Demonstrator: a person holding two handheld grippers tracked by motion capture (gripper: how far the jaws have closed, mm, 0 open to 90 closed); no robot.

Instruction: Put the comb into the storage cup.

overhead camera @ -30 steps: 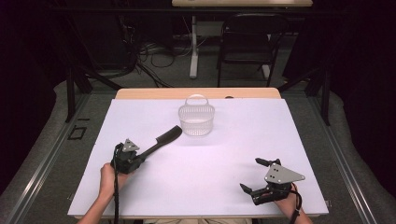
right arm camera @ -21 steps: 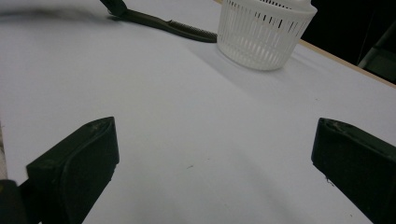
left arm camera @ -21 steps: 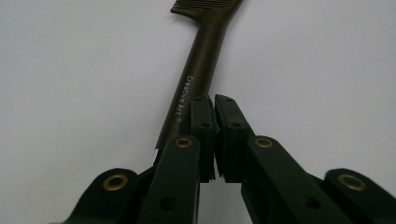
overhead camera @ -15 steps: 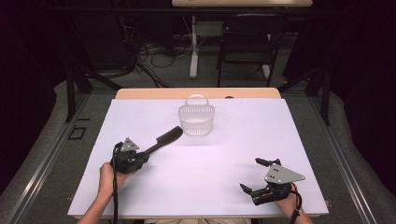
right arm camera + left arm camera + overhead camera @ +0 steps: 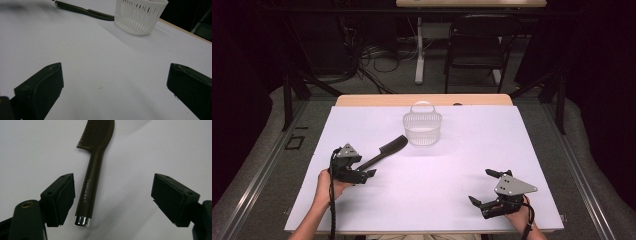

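A dark comb [image 5: 388, 149] lies flat on the white table cover, teeth end toward a white slotted basket [image 5: 422, 128]. My left gripper [image 5: 367, 170] sits at the comb's handle end. Its jaws have just been opening and now stand wide. In the left gripper view the comb [image 5: 92, 176] has its silver-capped handle end between the pads, close to the left pad, and neither pad presses on it. My right gripper [image 5: 481, 186] rests open near the front right with nothing between its jaws [image 5: 112, 77]. From there the comb [image 5: 82, 10] and basket [image 5: 140, 15] lie far ahead.
The white cover [image 5: 447, 165] spreads over the table, with a strip of bare wood [image 5: 422, 100] along the far edge. A black chair [image 5: 477, 40] and floor cables stand beyond the table. Dark metal rails run along both sides.
The left gripper's jaws have opened and let go of the comb's handle; the comb lies on the cover where it was. The right gripper has not moved.
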